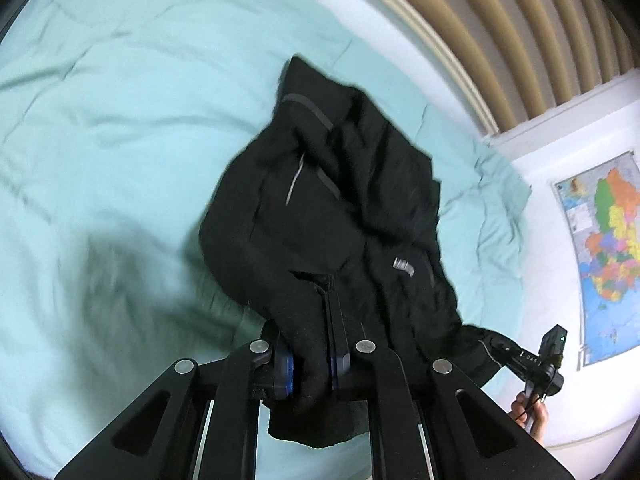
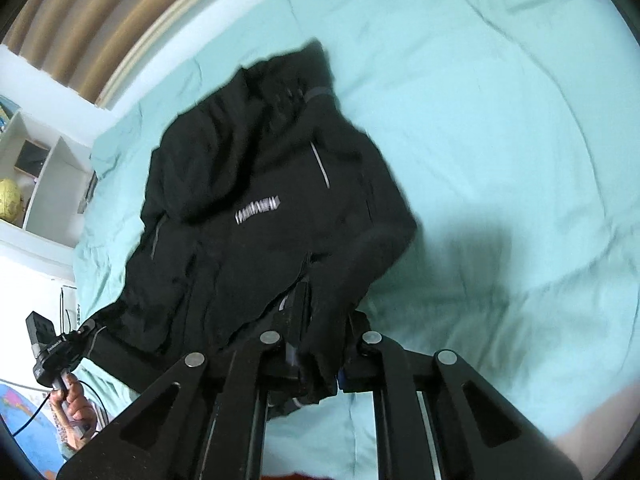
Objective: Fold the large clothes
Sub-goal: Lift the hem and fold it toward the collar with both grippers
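A black jacket with grey trim and a small white logo lies crumpled on a pale green bed cover, its near edge lifted. My left gripper is shut on a bunch of that near edge, with fabric hanging down between the blue pads. In the right wrist view the same jacket is pinched by my right gripper, shut on another fold of the hem. Each view shows the other gripper off to the side: the right gripper and the left gripper, both clamped on the jacket's edge and held by a hand.
The green bed cover spreads wide around the jacket. A beige ribbed headboard runs along the far side. A coloured map hangs on the white wall, and a white shelf with a yellow globe stands beside the bed.
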`<state>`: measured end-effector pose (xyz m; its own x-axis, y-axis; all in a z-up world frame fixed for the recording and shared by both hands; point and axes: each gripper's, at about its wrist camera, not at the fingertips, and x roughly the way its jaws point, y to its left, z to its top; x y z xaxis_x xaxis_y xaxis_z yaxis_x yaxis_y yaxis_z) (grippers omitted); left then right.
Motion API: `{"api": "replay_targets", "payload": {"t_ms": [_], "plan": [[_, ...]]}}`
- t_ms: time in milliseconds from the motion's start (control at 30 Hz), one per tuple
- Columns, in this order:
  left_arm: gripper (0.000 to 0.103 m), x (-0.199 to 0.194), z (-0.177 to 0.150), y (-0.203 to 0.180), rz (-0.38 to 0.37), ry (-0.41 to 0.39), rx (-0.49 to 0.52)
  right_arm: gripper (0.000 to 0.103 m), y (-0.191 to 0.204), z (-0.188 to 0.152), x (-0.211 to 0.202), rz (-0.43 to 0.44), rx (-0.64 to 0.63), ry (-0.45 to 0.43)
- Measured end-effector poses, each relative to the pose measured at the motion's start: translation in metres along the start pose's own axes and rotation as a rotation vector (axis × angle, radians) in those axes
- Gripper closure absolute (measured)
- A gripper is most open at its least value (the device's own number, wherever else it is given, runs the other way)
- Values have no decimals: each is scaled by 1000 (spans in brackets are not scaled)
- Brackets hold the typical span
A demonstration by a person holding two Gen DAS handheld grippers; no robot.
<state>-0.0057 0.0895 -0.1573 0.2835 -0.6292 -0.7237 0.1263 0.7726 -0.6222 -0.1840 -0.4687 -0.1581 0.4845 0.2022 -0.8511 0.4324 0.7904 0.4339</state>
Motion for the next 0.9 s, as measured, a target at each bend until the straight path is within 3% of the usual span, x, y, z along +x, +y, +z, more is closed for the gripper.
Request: {"api": "replay_targets", "payload": {"t_ms": [333, 567, 767, 900], "plan": [[91, 7, 83, -34, -15, -74, 79, 90, 15, 82, -10, 10, -11, -104], [91, 26, 160, -61, -33, -125, 124, 90, 40, 157, -3, 5, -46, -155], [91, 73, 242, -88, -17, -159, 134, 90, 64, 238, 27, -22, -70, -188], [91, 133, 292, -86, 26, -138, 91, 90, 72, 305, 80, -50, -70, -169]]}}
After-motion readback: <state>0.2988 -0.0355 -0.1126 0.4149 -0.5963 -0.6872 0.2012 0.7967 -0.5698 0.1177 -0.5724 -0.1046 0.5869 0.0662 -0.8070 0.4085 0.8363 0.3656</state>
